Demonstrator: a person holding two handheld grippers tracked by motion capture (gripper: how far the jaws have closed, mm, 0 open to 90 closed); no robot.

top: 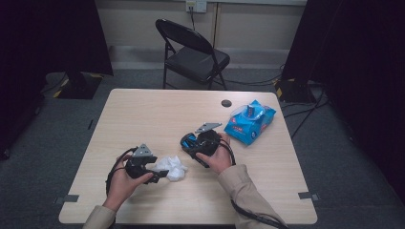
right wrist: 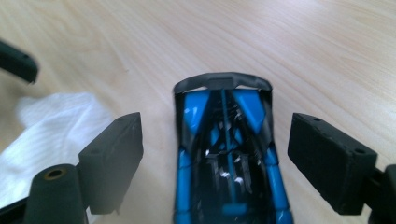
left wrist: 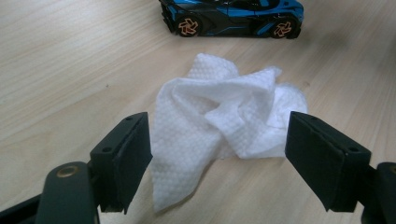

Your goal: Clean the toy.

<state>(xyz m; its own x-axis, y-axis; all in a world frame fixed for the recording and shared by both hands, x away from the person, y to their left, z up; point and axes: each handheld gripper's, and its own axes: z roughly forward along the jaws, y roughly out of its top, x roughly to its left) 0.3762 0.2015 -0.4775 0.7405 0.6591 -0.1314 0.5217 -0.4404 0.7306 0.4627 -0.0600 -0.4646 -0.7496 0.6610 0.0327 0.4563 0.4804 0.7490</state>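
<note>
Half the toy car [right wrist: 229,154] runs off the frame's bottom edge

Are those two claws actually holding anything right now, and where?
Nothing. The right gripper stands open around the toy car; the left gripper open around the white wipe.

My sleeves [top: 241,183] are beige. Both my tongs, left [top: 160,172] and right [top: 187,141], are matte black, each topped with a grey three-cornered plate and trailing a black cable. The jaws carry thick black pads [left wrist: 322,156] with small screw holes, and a brass-ringed pivot sits at the base.
</note>
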